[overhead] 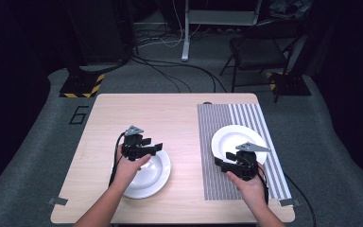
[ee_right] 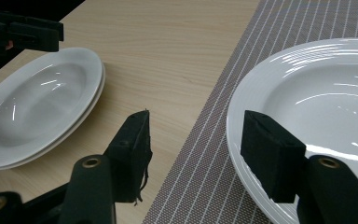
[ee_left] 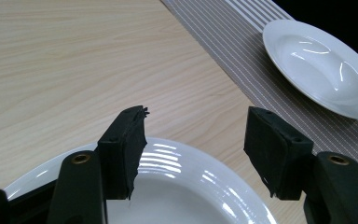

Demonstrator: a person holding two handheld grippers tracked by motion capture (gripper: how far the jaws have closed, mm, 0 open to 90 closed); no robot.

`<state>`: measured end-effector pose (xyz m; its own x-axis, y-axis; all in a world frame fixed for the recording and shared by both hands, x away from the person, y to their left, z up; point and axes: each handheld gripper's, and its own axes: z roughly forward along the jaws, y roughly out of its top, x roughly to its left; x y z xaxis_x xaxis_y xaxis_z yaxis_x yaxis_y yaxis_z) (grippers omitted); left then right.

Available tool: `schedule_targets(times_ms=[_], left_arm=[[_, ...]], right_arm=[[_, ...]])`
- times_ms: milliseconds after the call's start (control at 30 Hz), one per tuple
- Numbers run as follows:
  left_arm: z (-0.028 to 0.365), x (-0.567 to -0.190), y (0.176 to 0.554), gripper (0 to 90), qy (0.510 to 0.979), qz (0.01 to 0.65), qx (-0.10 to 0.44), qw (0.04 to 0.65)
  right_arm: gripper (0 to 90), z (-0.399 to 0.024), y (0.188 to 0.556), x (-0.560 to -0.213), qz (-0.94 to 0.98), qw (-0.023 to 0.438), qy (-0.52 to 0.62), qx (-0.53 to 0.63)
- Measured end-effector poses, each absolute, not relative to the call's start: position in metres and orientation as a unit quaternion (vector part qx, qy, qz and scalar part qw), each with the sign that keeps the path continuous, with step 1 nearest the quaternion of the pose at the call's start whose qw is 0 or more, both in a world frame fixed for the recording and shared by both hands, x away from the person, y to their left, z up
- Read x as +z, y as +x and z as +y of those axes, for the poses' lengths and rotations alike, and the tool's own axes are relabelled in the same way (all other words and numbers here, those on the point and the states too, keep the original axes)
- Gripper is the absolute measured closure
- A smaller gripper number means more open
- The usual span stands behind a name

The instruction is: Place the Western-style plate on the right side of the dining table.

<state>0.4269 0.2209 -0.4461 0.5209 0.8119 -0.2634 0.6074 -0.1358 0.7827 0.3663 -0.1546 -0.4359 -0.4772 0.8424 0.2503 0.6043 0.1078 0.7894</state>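
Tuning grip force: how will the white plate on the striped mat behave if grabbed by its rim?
The plate looks glazed and glossy, so probably slippery against the pads. It appears rigid ceramic, likely heavy for its size and chippable. Its rim slopes, so the open right gripper may slide off.

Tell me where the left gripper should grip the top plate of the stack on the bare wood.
Probably the thin raised rim of the top plate, one jaw above and one below. Approach level from the person's side, where the open left gripper hangs over that rim; the bowl is too wide.
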Motion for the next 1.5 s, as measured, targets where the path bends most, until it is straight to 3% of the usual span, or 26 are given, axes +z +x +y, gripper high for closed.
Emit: schedule_targets(times_ms=[767, 1500], left_arm=[[0.291, -0.462, 0.399, 38.3, 0.711, 0.535, 0.135, 0.436], [0.333, -0.47, 0.386, 38.1, 0.672, 0.576, 0.153, 0.44]], right_arm=[[41.7, -0.134, 0.373, -0.452, 0.757, 0.104, 0.466, 0.447], [41.1, -0.117, 0.367, -0.481, 0.788, 0.113, 0.429, 0.426]])
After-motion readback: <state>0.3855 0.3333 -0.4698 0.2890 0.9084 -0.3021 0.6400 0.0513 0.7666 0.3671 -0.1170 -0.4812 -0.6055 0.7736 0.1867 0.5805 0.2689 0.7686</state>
